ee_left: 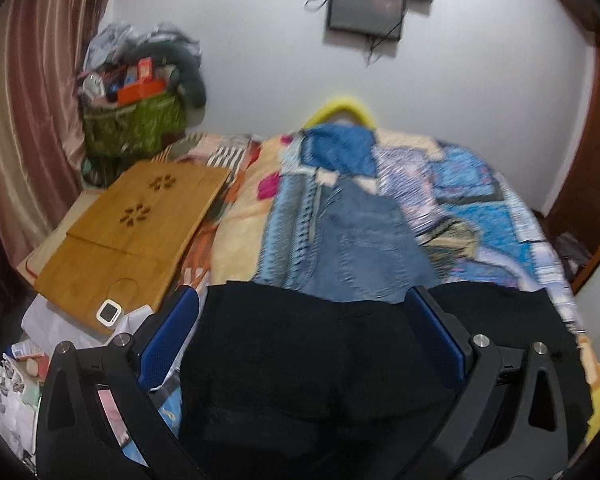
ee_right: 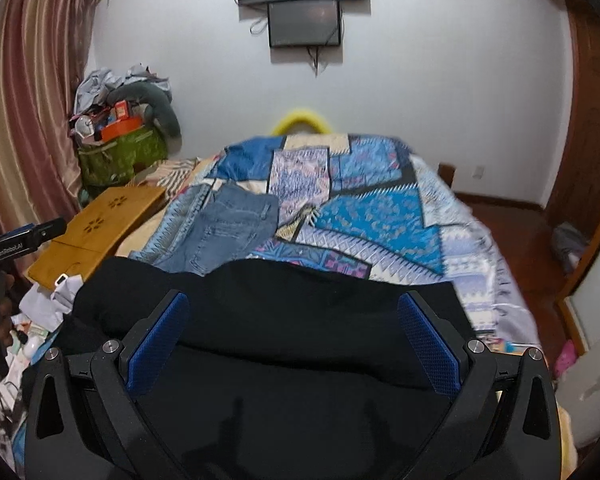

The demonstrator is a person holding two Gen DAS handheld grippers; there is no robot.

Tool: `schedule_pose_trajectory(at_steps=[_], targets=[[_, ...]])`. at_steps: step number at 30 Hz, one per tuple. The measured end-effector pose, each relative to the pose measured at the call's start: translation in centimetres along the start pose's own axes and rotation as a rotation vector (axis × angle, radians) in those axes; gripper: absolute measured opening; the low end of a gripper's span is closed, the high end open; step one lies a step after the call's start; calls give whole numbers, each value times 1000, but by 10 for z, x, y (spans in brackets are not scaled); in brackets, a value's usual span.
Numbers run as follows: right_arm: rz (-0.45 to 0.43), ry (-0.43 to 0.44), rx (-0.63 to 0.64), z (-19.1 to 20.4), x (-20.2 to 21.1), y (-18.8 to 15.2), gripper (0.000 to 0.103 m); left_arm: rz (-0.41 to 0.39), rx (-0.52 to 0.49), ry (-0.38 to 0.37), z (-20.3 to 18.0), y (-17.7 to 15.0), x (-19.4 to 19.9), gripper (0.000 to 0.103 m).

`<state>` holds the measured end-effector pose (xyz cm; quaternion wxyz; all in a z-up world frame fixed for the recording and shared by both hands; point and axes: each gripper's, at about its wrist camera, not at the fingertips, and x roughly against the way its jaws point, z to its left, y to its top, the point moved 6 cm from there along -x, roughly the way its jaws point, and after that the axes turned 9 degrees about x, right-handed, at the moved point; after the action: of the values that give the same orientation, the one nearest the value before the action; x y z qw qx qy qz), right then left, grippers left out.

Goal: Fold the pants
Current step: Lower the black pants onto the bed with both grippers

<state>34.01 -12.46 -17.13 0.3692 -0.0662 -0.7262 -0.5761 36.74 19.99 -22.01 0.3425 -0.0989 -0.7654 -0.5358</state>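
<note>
Black pants point(ee_left: 320, 360) lie spread across the near end of the bed; they also show in the right wrist view point(ee_right: 292, 320). My left gripper point(ee_left: 304, 320) is open, its blue pads point(ee_left: 440, 340) spread wide just above the black cloth. My right gripper point(ee_right: 292, 332) is open too, its blue pads point(ee_right: 156, 340) wide apart over the pants. Neither holds cloth. Folded blue jeans point(ee_left: 360, 240) lie further up the bed, also seen from the right wrist point(ee_right: 228, 232).
A patchwork bedspread point(ee_right: 380, 208) covers the bed. A wooden lap desk point(ee_left: 132, 232) lies at the left edge with a small white device point(ee_left: 107, 312). A green bag of clutter point(ee_left: 132, 124) stands by the curtain. Screens point(ee_right: 304, 0) hang on the wall.
</note>
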Motion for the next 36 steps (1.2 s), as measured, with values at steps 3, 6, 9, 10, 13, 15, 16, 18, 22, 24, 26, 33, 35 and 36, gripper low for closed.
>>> schedule_pose_trajectory(at_steps=[3,6,9,10,13,15,16,18,22,24,26,33,35,36], targets=[[60,25,-2,-13,-26,1,103,50,-22,36,17,0,-44,103],[115,45,11,-23,-51,6,103,70,-54,81,32,0,-78,103],[163,58,46,-30,-78,11,103,140,-65,94,46,-7,-112,103],[177,60,59,-32,-86,12,103,162,-62,100,49,-9,-119,103],[227,79,100,-34,-112,11,103,267,-54,121,62,-20,-155,103],[256,102,117,-40,-131,12,103,325,-54,139,65,-27,-170,101],[272,114,122,-40,-138,11,103,336,-55,143,65,-29,-174,97],[303,133,139,-36,-152,10,101,365,-60,153,67,-32,-186,94],[341,149,200,-27,-173,12,94,422,-36,145,70,-35,-203,80],[350,151,218,-24,-183,15,87,449,-11,129,70,-36,-212,74],[355,139,213,-25,-190,16,76,460,15,112,72,-35,-216,70],[370,236,223,-5,-194,2,73,435,0,109,73,-38,-205,47],[357,242,235,-1,-191,0,62,417,-8,103,70,-39,-198,39],[351,249,236,0,-189,1,53,408,-9,100,69,-38,-195,35]])
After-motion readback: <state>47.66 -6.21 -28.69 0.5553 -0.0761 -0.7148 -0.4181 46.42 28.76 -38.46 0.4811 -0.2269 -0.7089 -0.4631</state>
